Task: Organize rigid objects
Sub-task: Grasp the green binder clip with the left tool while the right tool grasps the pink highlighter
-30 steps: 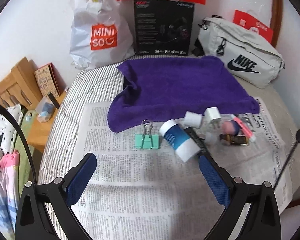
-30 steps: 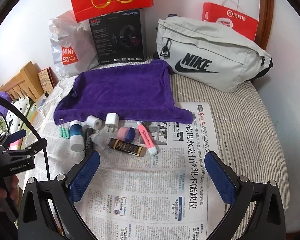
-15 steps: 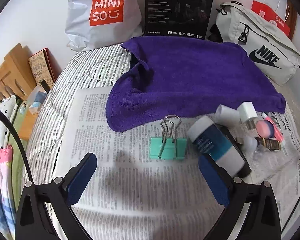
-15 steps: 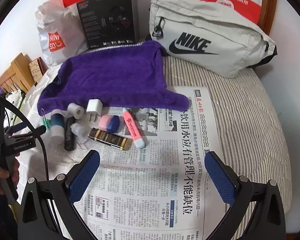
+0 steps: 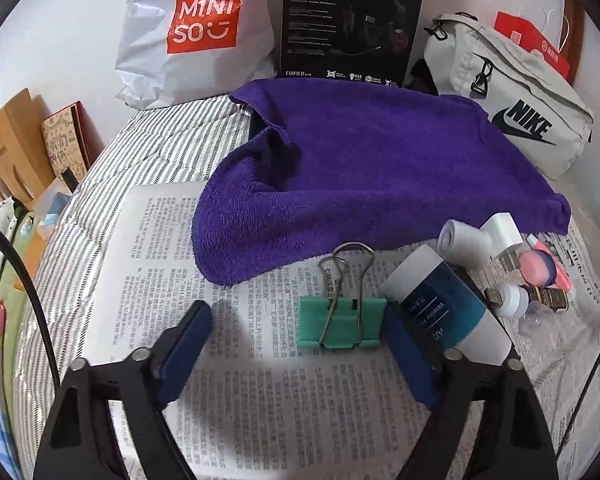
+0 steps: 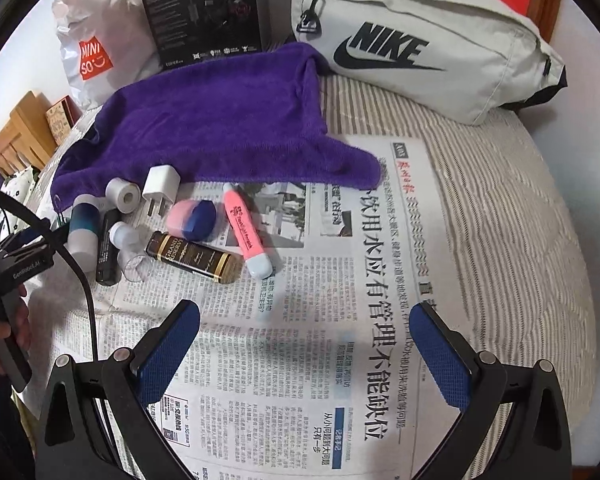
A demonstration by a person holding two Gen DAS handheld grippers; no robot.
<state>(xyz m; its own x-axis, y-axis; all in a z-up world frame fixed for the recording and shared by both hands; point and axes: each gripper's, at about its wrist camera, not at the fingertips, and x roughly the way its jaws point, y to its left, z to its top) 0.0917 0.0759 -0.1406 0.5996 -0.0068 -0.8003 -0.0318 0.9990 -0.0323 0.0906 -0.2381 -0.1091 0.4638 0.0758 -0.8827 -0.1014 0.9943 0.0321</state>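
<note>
Green clip (image 5: 341, 325) on the newspaper (image 5: 260, 400), just beside the bottle (image 5: 440, 304), now sits between the left gripper (image 5: 296, 356) jaws, wide open and empty after closing in, so grasp looks next; right gripper (image 6: 308, 344) hovers open, empty.

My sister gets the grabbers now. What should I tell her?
Left gripper: open, empty, low over the newspaper, the green binder clip between its fingers, not gripped.
Right gripper: open, empty, over bare newspaper, nothing between its fingers.
Things: blue-and-white bottle, white tape roll, white charger, pink-and-blue case, pink marker and dark gold-trimmed tube lie bunched beside the purple towel.
Done: nothing sorted.
Left: everything; probably the clip first.
</note>
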